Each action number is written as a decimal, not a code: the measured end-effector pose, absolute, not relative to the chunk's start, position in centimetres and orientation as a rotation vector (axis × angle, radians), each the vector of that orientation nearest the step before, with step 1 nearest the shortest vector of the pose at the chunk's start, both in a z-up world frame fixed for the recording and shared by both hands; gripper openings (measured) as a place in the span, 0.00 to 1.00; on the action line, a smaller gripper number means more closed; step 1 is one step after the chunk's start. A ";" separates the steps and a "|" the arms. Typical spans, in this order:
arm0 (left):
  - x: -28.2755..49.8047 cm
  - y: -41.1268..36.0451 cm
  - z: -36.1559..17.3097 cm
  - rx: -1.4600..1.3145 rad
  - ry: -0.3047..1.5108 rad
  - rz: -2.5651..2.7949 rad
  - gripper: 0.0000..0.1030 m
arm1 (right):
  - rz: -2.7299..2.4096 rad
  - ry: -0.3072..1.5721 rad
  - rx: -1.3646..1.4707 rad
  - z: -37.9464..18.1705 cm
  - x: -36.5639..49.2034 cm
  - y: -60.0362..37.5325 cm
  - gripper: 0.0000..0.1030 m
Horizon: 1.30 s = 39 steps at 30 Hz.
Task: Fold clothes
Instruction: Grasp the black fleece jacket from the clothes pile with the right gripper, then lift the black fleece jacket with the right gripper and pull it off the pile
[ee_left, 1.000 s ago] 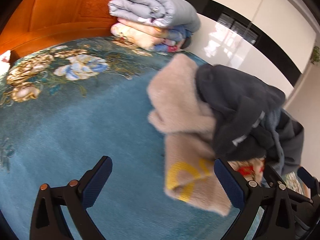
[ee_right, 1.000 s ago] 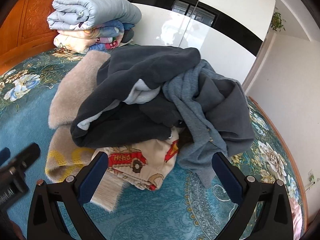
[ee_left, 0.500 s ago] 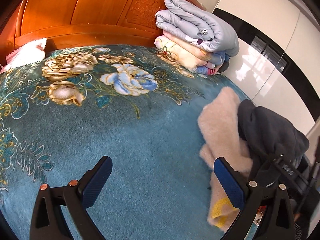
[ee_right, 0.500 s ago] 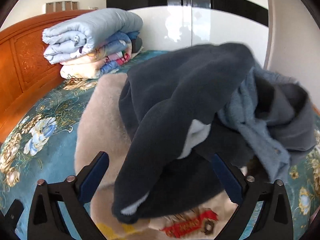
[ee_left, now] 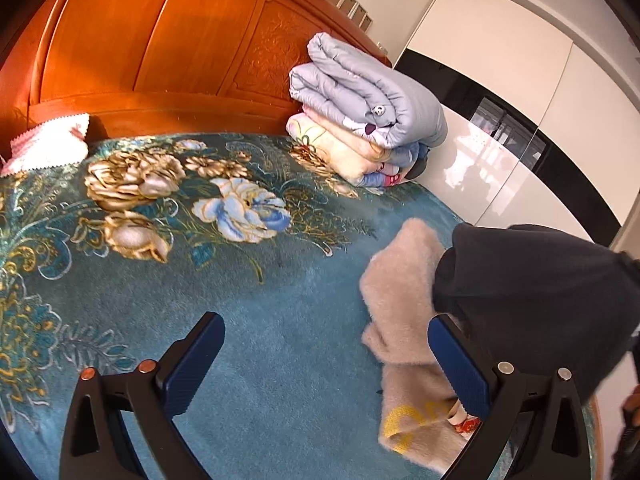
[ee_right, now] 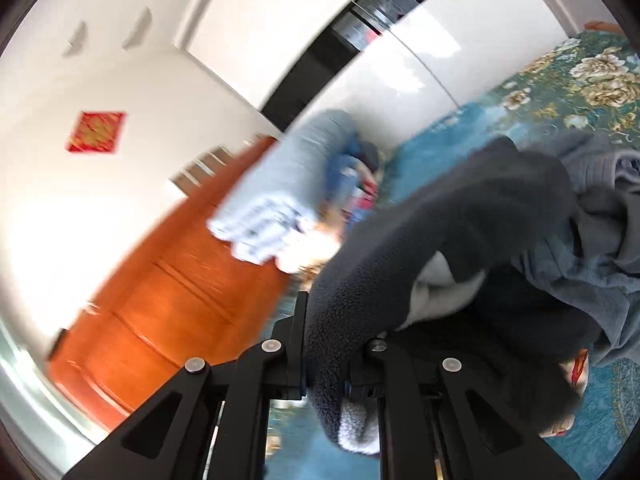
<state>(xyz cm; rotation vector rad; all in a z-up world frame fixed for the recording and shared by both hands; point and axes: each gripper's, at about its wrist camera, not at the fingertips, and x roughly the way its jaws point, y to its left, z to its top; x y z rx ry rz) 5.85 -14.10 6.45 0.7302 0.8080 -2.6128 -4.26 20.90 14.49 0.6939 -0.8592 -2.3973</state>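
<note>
While right claw pinches dark fleece garment, long axis trailing up-right to pile, left claw wide

1. Bedspread: teal, with gold and blue flowers.
2. Headboard: orange-brown wood.
3. Top quilt: pale blue.
4. Fuzzy garment: beige, yellow print.
5. Fleece garment: dark grey, white lining.

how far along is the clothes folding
Barely started. Done: nothing from the pile looks folded; only the quilts by the headboard are stacked. In hand: the right gripper is shut on the dark fleece, pulling it off the pile; the left gripper is open over the bedspread. Left: the fleece, beige sweater and grey garment.
</note>
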 end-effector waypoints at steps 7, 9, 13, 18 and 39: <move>10.0 -11.7 9.7 0.689 0.881 -2.741 1.00 | -2.344 -0.898 0.544 22.6 4.6 26.3 0.12; 10.8 -10.2 10.7 0.689 0.837 -2.834 1.00 | -2.406 -0.853 0.540 25.0 6.3 27.5 0.11; 12.5 -6.8 12.2 0.636 0.672 -2.980 1.00 | -2.526 -0.757 0.530 29.6 9.8 30.0 0.11; 13.0 -5.2 12.3 0.636 0.626 -3.023 1.00 | -2.673 -0.629 0.516 35.3 14.1 33.0 0.11; 20.6 -16.8 3.4 0.795 0.673 -2.923 1.00 | -2.279 -0.561 1.404 4.0 7.7 8.5 0.13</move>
